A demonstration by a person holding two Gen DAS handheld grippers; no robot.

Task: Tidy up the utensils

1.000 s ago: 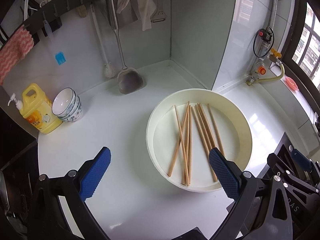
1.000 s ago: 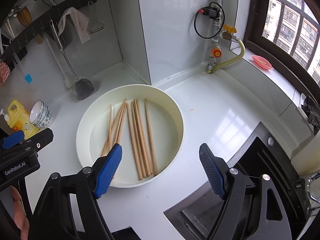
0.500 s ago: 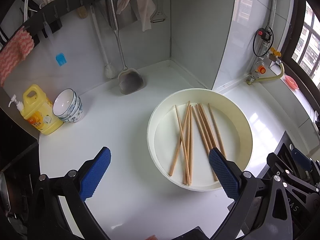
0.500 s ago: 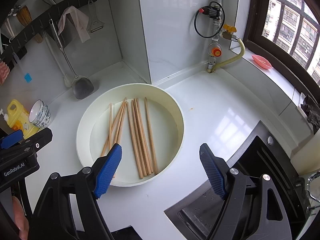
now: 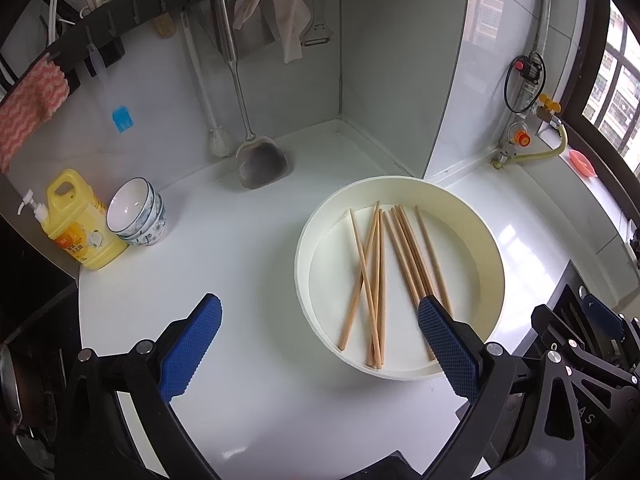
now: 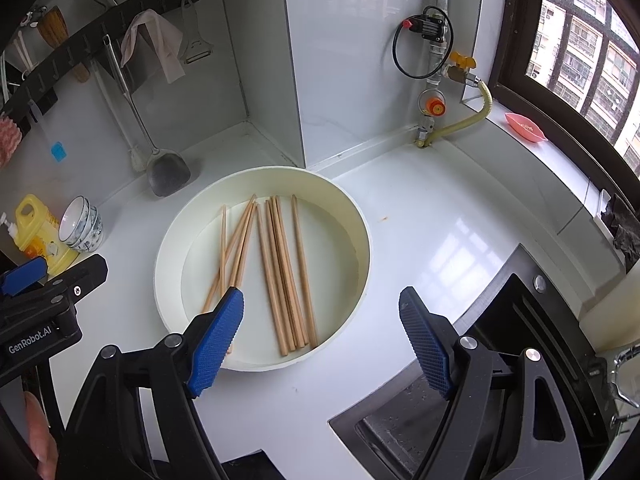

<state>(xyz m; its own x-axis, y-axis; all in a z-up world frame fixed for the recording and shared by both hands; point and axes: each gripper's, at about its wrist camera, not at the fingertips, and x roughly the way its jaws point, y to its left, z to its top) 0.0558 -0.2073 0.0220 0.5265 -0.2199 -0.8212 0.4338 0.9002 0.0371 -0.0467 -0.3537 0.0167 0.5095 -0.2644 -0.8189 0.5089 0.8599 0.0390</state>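
Inside basin, loose chopsticks

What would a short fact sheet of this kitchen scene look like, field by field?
surface: white counter
basin: round, cream, on the counter
chopsticks: loose in the basin, some crossed
left gripper: open, holding nothing
right gripper: open, holding nothing
bowls: stacked beside the yellow bottle
wall rack: spatula, brush, cloth, peeler

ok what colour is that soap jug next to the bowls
Yellow, with a white pump; the soap jug shows best in the left wrist view.
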